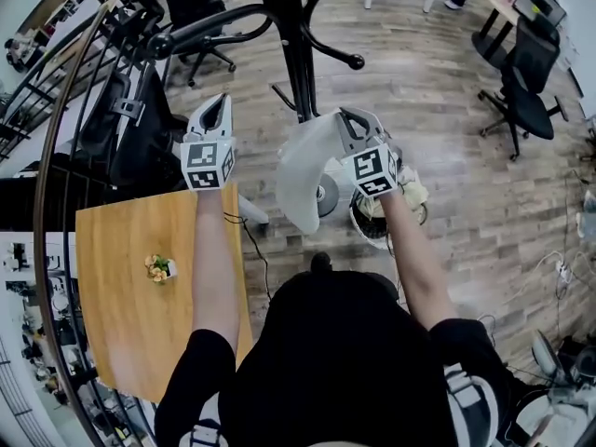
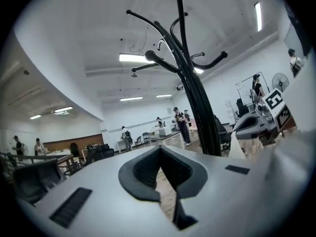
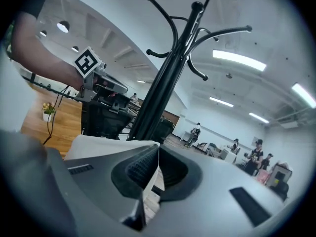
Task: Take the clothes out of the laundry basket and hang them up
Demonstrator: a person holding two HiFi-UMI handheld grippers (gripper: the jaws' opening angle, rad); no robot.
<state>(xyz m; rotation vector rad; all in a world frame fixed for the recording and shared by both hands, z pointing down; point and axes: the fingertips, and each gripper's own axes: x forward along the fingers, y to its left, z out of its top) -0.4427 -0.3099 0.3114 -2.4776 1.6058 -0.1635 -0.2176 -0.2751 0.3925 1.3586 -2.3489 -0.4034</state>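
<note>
Well, closest in, the right gripper (image 1: 352, 119) is clamped on the edge of a pale garment (image 1: 303, 170), which hangs free just left of the laundry basket (image 1: 372, 226) on the floor below. The left gripper (image 1: 214, 110) is held up alongside, over a wooden table (image 1: 130, 287), with its jaws pressed together on nothing. Just beyond both stands the black coat rack (image 1: 298, 54), and an office chair (image 1: 521, 101) sits farther back.

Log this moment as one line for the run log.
left gripper: shut, empty | right gripper: shut on pale garment | both facing coat rack | garment not yet hung
</note>
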